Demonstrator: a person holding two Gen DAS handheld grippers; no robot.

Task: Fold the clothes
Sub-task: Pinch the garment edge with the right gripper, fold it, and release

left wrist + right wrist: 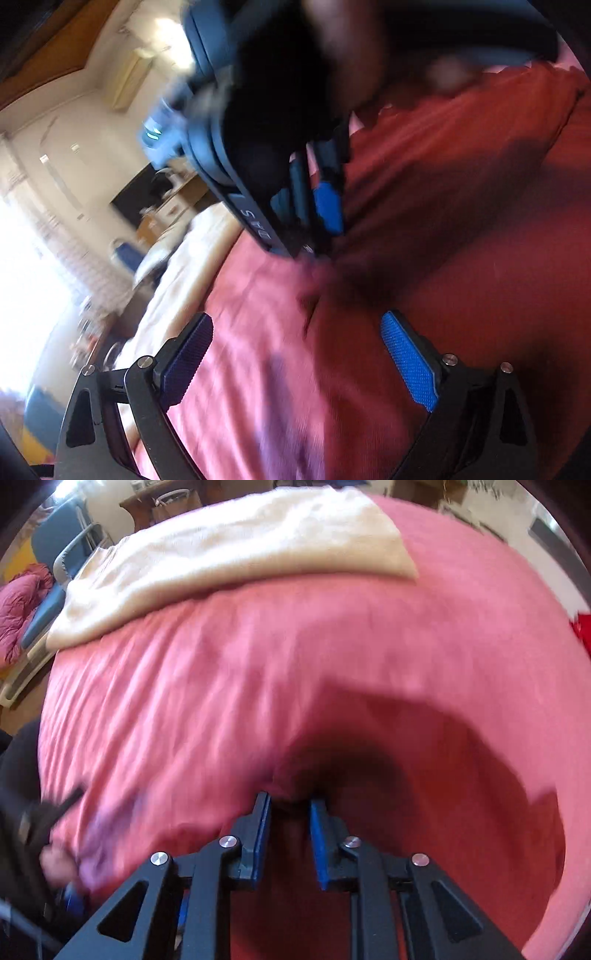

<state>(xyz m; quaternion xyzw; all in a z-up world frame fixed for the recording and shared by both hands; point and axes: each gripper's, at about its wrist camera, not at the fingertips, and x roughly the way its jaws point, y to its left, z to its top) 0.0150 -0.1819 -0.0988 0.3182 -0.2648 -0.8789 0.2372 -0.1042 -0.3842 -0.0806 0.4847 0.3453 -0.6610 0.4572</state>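
Fingers of the left gripper (297,354) spread over red cloth (461,229); right gripper (290,812) pinching it beside a cream blanket (229,550).

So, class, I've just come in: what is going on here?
A person holding a gripper in each hand is folding a red garment on a pink bedcover. The right gripper has pinched a fold of the red cloth between its nearly closed fingers. The left gripper hangs wide open above the cloth, gripping nothing. A cream blanket lies further up the bed. The pictures are blurred by motion.
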